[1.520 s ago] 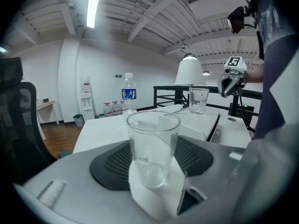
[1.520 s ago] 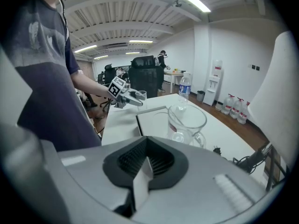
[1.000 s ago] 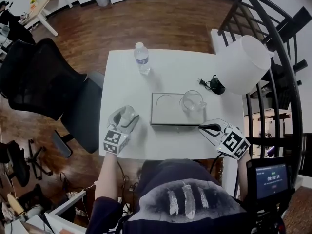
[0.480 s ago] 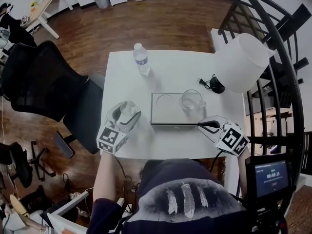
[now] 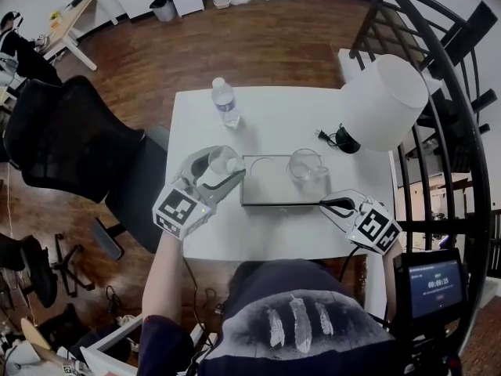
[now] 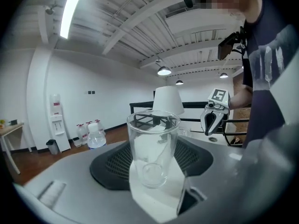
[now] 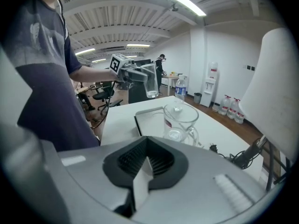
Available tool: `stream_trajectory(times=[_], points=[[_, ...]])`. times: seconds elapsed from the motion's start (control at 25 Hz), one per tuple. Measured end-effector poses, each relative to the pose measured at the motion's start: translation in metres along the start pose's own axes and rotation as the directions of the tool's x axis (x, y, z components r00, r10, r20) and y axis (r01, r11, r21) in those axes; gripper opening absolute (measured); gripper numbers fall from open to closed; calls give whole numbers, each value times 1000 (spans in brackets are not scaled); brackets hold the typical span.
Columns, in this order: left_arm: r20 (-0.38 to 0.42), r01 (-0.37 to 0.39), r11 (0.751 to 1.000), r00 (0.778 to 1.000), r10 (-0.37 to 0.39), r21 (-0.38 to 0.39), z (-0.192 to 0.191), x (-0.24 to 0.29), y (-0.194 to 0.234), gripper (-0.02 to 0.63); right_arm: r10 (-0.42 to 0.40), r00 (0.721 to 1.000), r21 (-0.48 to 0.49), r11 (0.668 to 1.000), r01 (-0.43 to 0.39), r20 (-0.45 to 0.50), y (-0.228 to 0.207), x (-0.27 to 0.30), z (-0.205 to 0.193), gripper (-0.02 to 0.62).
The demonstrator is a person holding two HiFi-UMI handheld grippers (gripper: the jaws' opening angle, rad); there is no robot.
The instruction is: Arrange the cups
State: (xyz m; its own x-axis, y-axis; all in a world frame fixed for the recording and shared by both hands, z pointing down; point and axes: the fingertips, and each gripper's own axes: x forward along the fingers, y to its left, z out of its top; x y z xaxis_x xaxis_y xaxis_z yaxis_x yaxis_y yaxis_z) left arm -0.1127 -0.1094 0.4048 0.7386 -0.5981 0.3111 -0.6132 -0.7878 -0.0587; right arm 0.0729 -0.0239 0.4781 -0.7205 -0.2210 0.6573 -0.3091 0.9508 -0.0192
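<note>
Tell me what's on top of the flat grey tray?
One clear glass mug with a handle stands on the grey tray's right half. Its left half shows bare; nothing covers it.

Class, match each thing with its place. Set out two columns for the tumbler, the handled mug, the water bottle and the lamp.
Things:
1 tumbler
2 handled mug
3 water bottle
4 lamp

Places:
A on the tray
B at the right side of the table
C in the left claw, off the table
D beyond the tray, near the table's far edge

Pairs: 1-C, 2-A, 3-D, 4-B
</note>
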Motion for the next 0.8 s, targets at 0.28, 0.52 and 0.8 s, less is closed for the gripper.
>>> stream_trajectory(times=[0.28, 0.52, 0.8], points=[[-19, 142, 990, 990, -142, 21, 23, 38, -20, 275, -34, 999, 25, 999, 34, 21, -7, -9, -3, 3], [-30, 237, 971, 971, -236, 20, 16, 58, -34, 276, -58, 998, 58, 997, 57, 22, -11, -16, -13, 3], [-61, 324, 946, 944, -323, 11, -10, 74, -44, 276, -75, 997, 85, 994, 73, 14, -14, -20, -24, 3]])
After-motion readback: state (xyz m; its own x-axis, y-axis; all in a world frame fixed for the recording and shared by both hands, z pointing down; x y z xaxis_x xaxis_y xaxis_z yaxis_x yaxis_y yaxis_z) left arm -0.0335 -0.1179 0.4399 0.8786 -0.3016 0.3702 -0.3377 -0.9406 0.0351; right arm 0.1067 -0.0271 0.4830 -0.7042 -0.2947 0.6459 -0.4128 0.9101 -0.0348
